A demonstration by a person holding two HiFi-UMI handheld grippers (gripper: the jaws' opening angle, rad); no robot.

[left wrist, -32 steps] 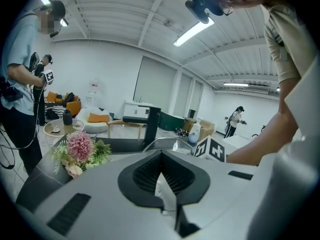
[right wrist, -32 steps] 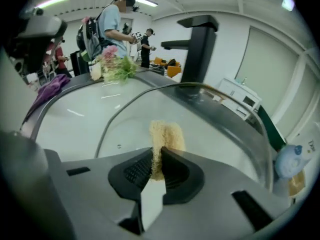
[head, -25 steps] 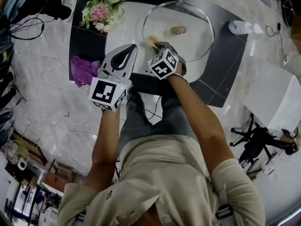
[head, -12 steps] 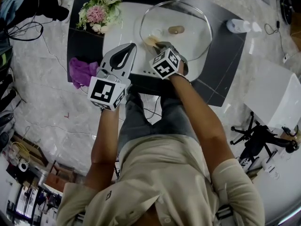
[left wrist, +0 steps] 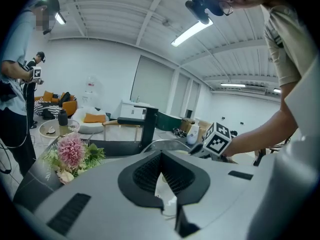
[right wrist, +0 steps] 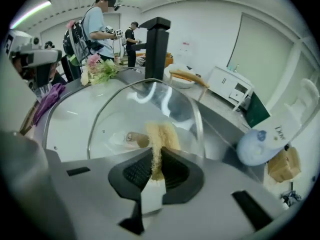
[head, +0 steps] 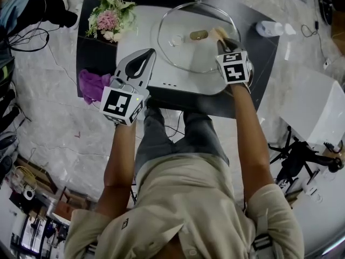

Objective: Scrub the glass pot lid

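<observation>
While scrubbing is judged under way, the share done vs. left can't be fixed: no suds or grime are made out on the glass. Only one patch is seen covered at this instant, so most of the surface is presumed left to be worked.

- White sink basin (head: pixel 137 34) is set in a dark counter, w/ a black faucet (right wrist: pixel 156 49) at the far side.
- Glass pot lid (head: pixel 183 53) is laid in the basin and takes up most of it. Its knob (head: pixel 198 35) is seen near ctr.
- Left gripper (head: pixel 152 53) is held back over the near rim of the basin, just off the lid's edge. The forearm is bent and kept close to the body. Jaw tips are brought together w/ nothing btwn them, and the lid is not steadied by it.
- Right gripper (head: pixel 222 41) is carried on an arm stretched fwd and angled down onto the lid's right part. Its jaws are clamped on a tan scrubber (right wrist: pixel 161 131).
- The scrubber is pressed against the glass, btwn knob and right rim.
</observation>
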